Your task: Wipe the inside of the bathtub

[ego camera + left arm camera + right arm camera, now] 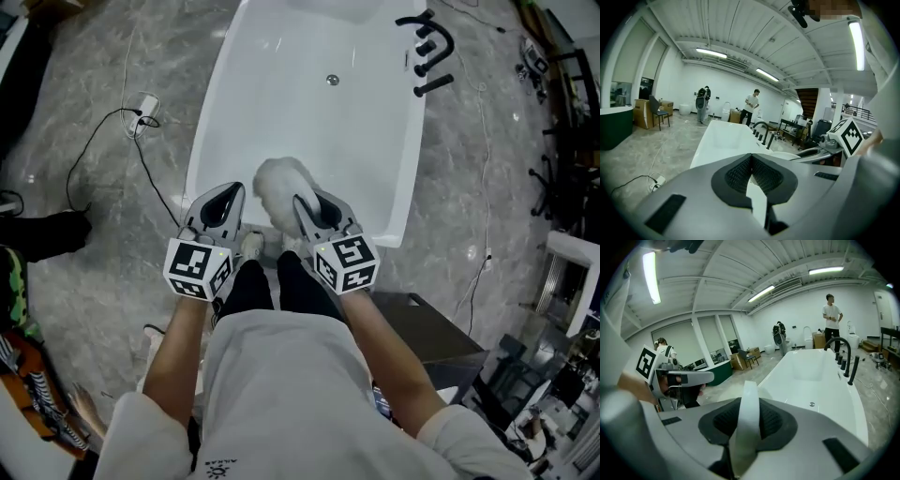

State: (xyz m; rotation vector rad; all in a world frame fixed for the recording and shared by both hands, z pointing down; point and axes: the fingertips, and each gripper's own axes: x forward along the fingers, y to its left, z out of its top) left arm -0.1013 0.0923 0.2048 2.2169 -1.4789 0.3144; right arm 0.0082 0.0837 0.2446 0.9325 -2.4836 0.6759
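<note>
The white bathtub [309, 103] lies ahead of me, its drain [332, 80] toward the far end; it also fills the middle of the left gripper view [724, 138] and the right gripper view [820, 376]. A white fluffy cloth [279, 187] hangs over the tub's near end. My right gripper [302, 204] is shut on a white strip [747, 418] of that cloth. Just left of the cloth is my left gripper [232, 192], jaws shut [751, 158] with nothing between them. Both grippers hover above the near rim.
Black faucet fittings [427, 52] stand on the tub's right rim. A black cable with a plug [141, 108] lies on the marble floor at left. Black stands and equipment [562, 141] crowd the right side. People [752, 105] stand far behind the tub.
</note>
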